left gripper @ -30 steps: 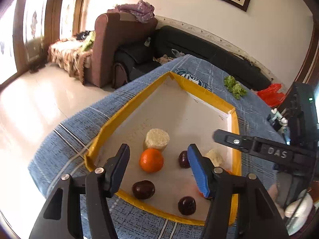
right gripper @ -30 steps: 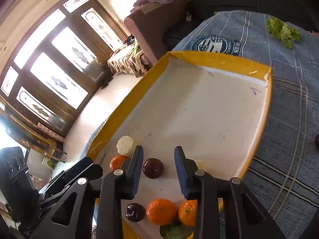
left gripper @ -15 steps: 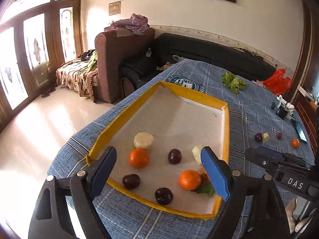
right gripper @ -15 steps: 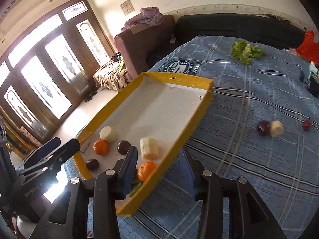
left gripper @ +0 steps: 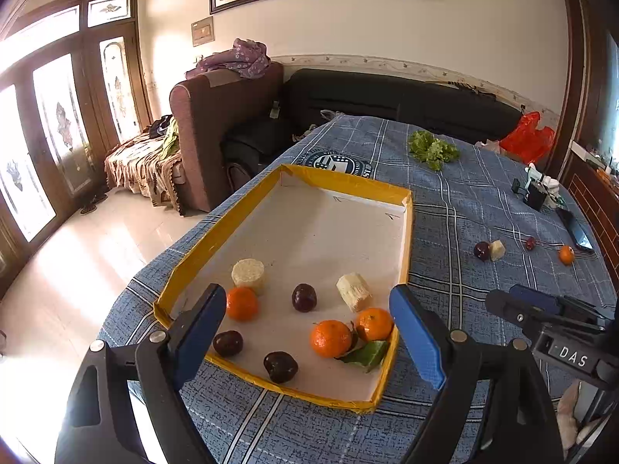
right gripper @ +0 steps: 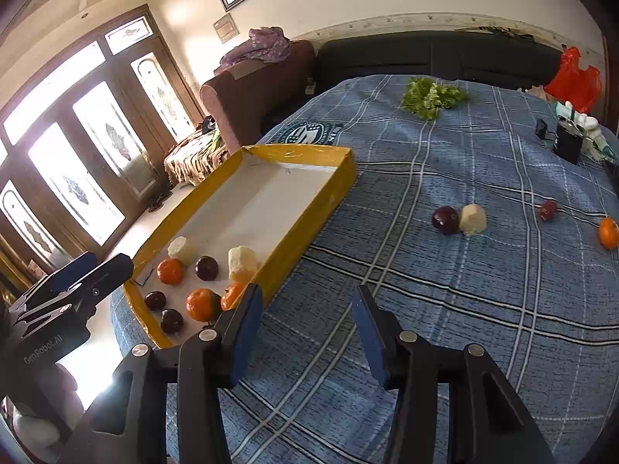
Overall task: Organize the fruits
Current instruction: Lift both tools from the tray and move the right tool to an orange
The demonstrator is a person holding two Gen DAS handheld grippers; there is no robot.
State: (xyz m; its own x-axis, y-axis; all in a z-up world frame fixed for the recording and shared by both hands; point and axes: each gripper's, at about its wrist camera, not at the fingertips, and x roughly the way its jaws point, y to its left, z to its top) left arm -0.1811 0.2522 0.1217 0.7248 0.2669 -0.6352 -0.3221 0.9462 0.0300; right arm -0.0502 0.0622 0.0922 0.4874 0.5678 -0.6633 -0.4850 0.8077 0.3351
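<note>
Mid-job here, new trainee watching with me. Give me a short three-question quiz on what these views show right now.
1. How many oranges lie in the yellow tray?
2. True or false: the right gripper is holding a plum.
3. What touches the plum out on the blue cloth: A) an orange, B) a pale chunk, C) the lettuce?

Key: 1) three. 2) false; nothing is between its pads. 3) B.

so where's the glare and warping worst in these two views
Left wrist view: the windows are blown out and the floor glares, while the tray stays sharp. Right wrist view: the same windows wash out the left side, and fisheye bends the tablecloth stripes.
</note>
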